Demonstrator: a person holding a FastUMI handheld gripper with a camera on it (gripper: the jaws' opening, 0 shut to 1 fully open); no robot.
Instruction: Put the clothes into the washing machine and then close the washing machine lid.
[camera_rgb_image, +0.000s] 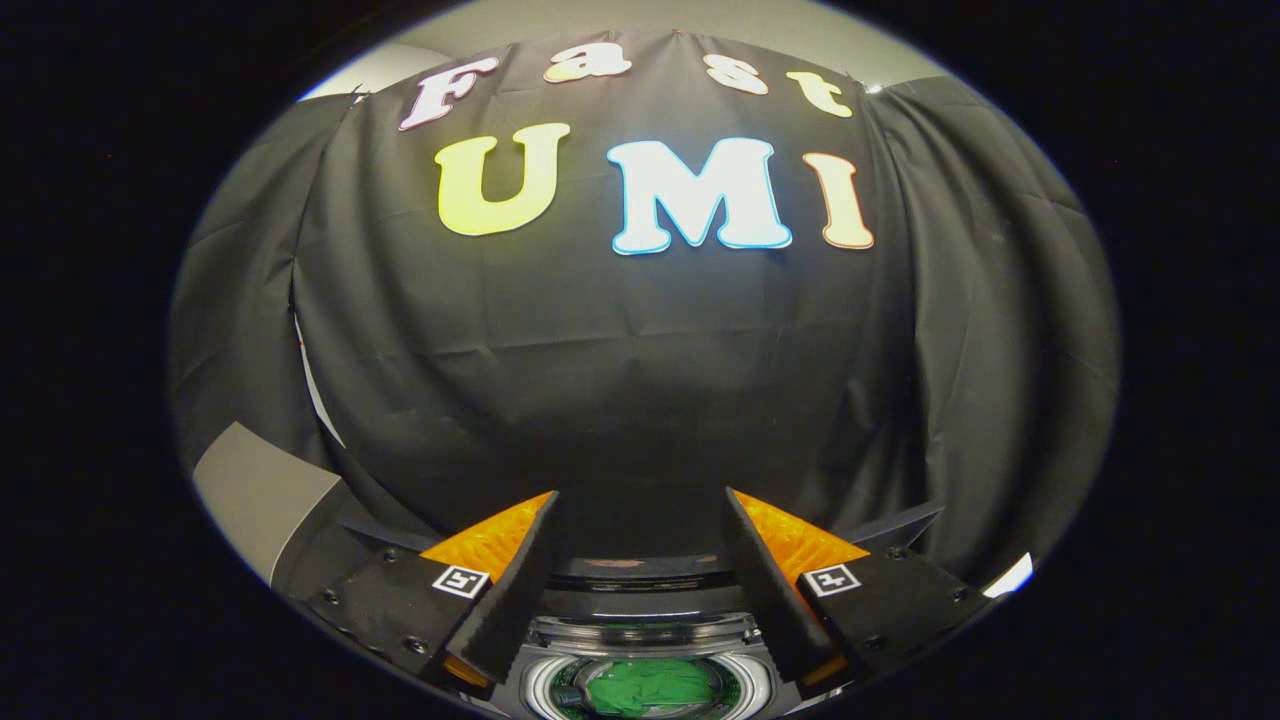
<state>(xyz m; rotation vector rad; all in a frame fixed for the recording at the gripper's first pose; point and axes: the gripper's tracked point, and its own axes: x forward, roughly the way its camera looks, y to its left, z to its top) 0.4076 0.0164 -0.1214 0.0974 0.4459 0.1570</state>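
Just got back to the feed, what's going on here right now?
A person is holding the gripper up, facing the booth's black cloth wall. Its fingers are open with nothing between them. Below them sits the washing machine, its opening uncovered, with a green piece of clothing lying inside the drum. The lid looks not yet closed, though I can't make out the lid itself.

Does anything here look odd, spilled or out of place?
Nothing stands out. The gripper hangs open and empty above the washing machine, whose round opening shows between the fingers. A green garment lies inside the drum, with nothing seen hanging over the rim. The lid isn't visibly over the opening.
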